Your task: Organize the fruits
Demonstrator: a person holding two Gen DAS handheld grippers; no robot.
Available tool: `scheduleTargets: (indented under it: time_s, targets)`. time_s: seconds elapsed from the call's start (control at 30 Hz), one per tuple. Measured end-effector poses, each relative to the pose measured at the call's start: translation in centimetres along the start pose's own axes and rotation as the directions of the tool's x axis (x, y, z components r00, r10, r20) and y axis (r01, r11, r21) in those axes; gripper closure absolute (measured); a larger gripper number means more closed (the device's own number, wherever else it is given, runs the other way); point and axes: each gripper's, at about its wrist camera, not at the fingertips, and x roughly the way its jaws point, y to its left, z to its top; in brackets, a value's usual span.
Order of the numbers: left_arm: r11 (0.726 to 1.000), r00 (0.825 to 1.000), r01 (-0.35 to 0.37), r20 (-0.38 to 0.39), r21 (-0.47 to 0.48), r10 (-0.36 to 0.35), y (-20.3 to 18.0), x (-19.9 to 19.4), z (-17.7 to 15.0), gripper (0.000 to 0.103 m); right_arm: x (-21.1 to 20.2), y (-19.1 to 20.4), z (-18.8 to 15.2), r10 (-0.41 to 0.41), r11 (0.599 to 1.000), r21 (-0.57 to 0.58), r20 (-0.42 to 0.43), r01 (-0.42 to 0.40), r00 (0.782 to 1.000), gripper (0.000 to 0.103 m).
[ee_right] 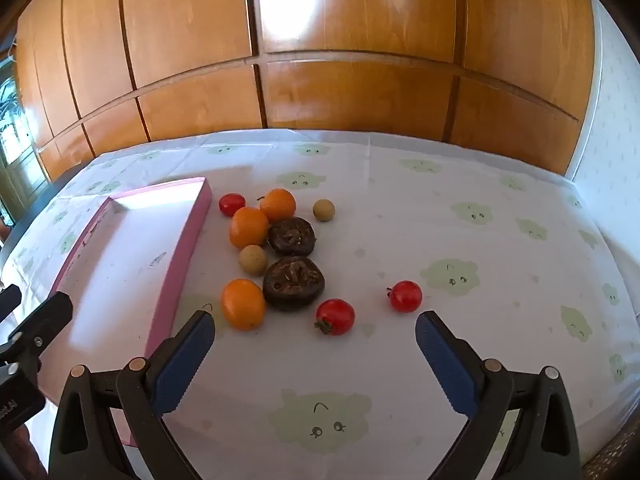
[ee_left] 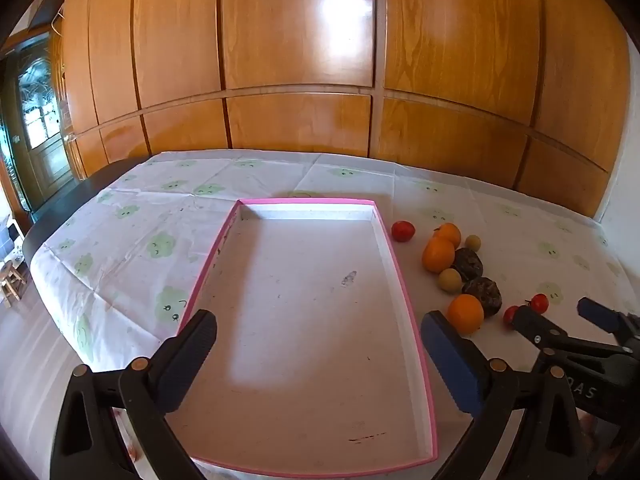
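A pink-rimmed white tray lies empty on the table. To its right sit three oranges, two dark wrinkled fruits, two small tan fruits and three red tomatoes. My left gripper is open and empty above the tray's near half. My right gripper is open and empty just short of the nearest tomato and orange. It also shows in the left wrist view, at the right beside the fruit.
The table has a white cloth with green cartoon prints. A wooden panelled wall stands behind it. A door with glass is at far left.
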Motion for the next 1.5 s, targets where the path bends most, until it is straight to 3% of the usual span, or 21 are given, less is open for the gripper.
scheduleTargets:
  time_s: [0.1,0.27,0.5,1.5]
  targets:
    - [1.000,1.000,-0.011,0.011,-0.007,0.011,0.1,-0.3,0.1,0.000,-0.1,1.3,0.4,-0.043,0.998,-0.039,0.006,0.044,0.999,0.001]
    - [0.998,1.000,-0.011,-0.007,-0.055,0.011,1.7,0.1,0.3,0.000,-1.6,1.1,0.3,-0.009,0.997,-0.080,0.037,0.012,0.999,0.001]
    - [0.999,1.000,-0.024,0.000,-0.044,0.024,0.9,-0.2,0.6,0.000,-2.5,0.8,0.4,-0.009,0.998,-0.056,0.071,0.013,0.997,0.002]
    - [1.000,1.000,0.021,-0.003,-0.016,-0.021,0.2,-0.7,0.2,0.000,-3.2,0.7,0.7,0.012,0.999,-0.052,0.076,-0.009,0.997,0.003]
